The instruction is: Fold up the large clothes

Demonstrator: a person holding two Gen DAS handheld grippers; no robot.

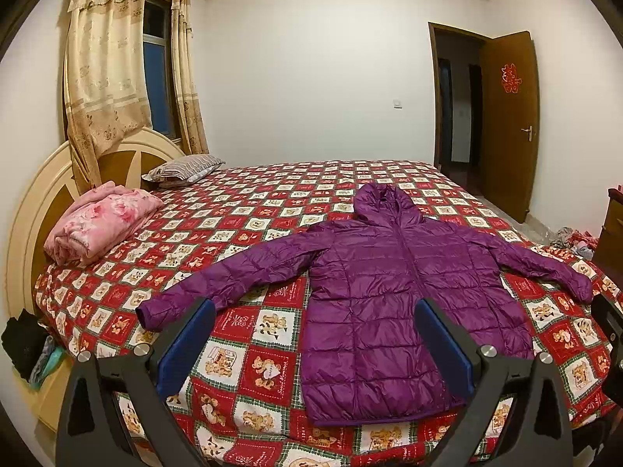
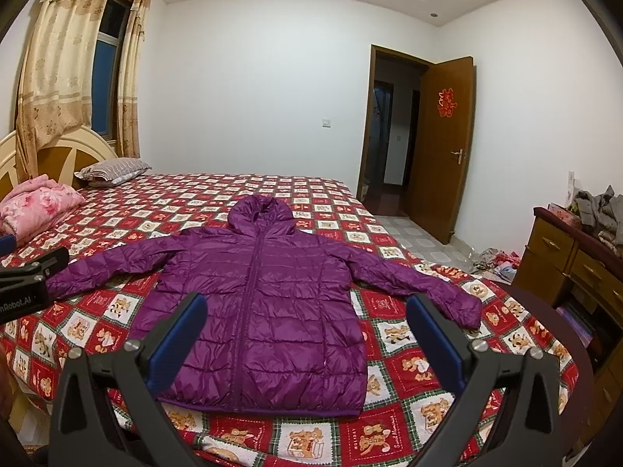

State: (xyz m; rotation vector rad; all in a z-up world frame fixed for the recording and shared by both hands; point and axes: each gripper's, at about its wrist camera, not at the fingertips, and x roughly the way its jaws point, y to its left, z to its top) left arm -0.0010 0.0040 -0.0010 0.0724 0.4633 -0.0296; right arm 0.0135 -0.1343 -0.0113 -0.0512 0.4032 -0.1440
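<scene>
Bed (image 1: 241,210) with red-and-white checked bear-print cover; a folded pink blanket (image 1: 97,225) and striped pillow (image 1: 187,169) lie by the headboard (image 1: 27,210), well apart from the garment. Wooden dresser (image 2: 572,264) stands beside the bed. Purple quilted hooded jacket (image 2: 268,299) lies flat on the cover, front up, zipped, both sleeves spread sideways, hood toward the far wall. Left gripper (image 1: 315,334) and right gripper (image 2: 307,330) hover above the hem, jaws wide apart, holding nothing.

Both wrist views above bed's near edge (image 1: 272,443), facing headboard-side wall, sharing spread jacket (image 2: 264,311)
</scene>
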